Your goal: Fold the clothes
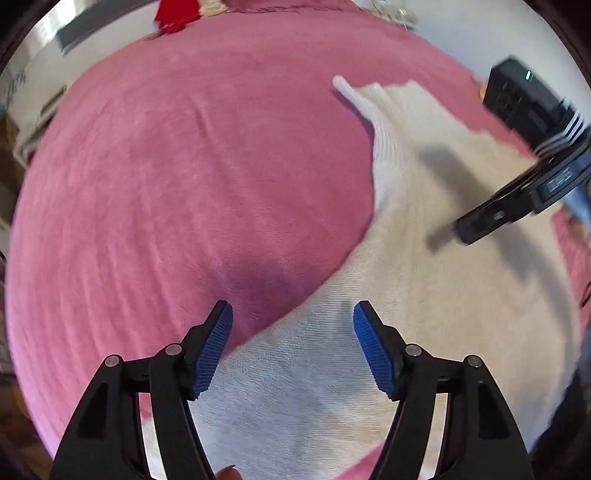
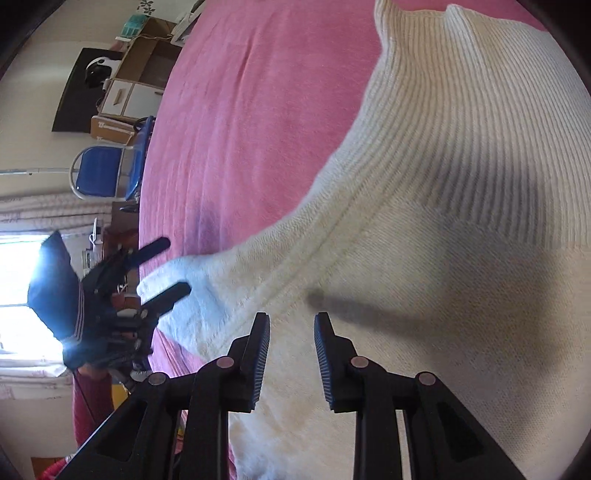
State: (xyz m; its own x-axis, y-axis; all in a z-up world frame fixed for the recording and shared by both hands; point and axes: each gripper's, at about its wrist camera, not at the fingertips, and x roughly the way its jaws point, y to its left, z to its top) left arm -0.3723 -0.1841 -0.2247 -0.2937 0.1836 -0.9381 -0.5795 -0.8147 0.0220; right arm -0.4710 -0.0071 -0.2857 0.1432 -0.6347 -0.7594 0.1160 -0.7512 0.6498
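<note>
Cream knit sweater (image 2: 424,221) lies spread on the pink bed (image 1: 184,184); left gripper (image 1: 291,343) and right gripper (image 2: 291,354) hover, fingers released, empty; next, seemingly, pinch a sleeve to fold.

- Cream knit sweater (image 2: 424,229): 1, on the bed.
- Pink bedspread (image 1: 184,177): 1.
- Grippers: 2, left gripper (image 1: 292,314) and right gripper (image 2: 291,321).
- Red cloth (image 1: 175,14): 1, at far edge of bed.
- Blue chair (image 2: 107,173): 1, beside bed.
</note>
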